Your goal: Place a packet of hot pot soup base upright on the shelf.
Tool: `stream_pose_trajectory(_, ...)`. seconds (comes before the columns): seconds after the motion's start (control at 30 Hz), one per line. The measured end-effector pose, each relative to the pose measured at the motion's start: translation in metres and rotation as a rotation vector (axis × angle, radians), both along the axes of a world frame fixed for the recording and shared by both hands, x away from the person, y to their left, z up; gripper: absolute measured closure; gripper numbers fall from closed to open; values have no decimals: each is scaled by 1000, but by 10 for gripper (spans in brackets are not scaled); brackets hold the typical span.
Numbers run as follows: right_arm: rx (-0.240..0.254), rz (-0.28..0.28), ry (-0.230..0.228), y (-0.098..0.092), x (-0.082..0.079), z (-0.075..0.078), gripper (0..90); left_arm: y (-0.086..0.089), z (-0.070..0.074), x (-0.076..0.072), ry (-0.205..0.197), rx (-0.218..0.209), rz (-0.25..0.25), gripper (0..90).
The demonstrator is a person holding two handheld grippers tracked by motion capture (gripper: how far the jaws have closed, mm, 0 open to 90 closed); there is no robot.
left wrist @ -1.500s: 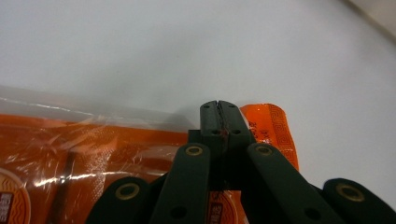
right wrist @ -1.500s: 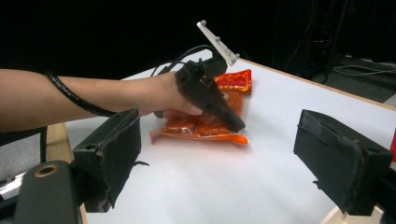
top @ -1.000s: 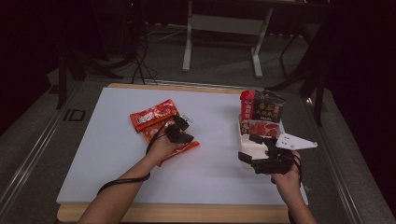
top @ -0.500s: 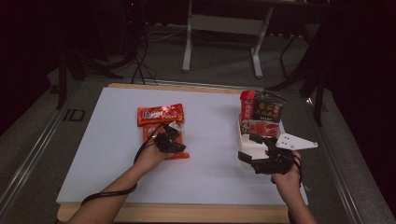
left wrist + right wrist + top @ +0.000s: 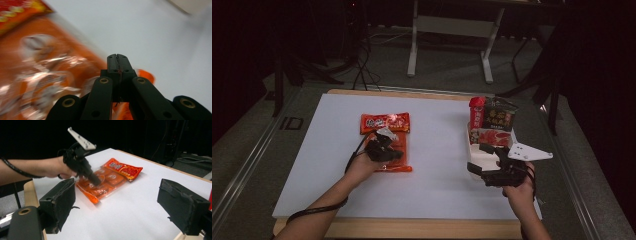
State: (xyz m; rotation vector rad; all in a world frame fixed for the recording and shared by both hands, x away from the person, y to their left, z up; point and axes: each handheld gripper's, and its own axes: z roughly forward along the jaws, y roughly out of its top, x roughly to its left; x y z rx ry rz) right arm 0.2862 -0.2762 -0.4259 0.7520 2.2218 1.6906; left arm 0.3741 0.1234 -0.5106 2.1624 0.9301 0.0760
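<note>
The table (image 5: 437,165) carries a white board, with two snack packets left of centre and a white tray (image 5: 479,150) of upright packets at the right edge.

Risk, left side: the left tongs (image 5: 387,150) are pressed fully together, tips down over the orange packet (image 5: 397,162), and no film can be seen between the jaws. The left gripper view is blurred, so the tongs are probably moving. If they drag across the glossy wrapper, it is likely to slide, and it could push the red packet (image 5: 385,122) touching its far edge.

Risk, right side: the right tongs (image 5: 477,172) are spread wide and empty, just beside the tray's near end. A careless move could knock the tray or topple the dark packet (image 5: 499,114) and red carton (image 5: 476,112) standing in it.

Surroundings: the board between the two groups is clear. Beyond the far edge stand a white frame (image 5: 449,47) and loose cables (image 5: 362,65), well apart from the work.
</note>
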Motion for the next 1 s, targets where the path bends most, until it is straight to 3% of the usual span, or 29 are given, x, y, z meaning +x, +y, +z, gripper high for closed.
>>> stream_pose_trajectory(0.37, -5, 7, 5, 2, 0, -1, 149, 60, 7, 17, -63, 1, 188, 900)
stream_pose_trajectory(0.63, -9, 17, 14, 5, 1, -3, 148, 82, -3, 30, -129, -9, 273, 900)
stream_pose_trajectory(1.0, -10, 30, 27, 7, 3, -6, 149, 94, -21, 55, -94, -3, 342, 900)
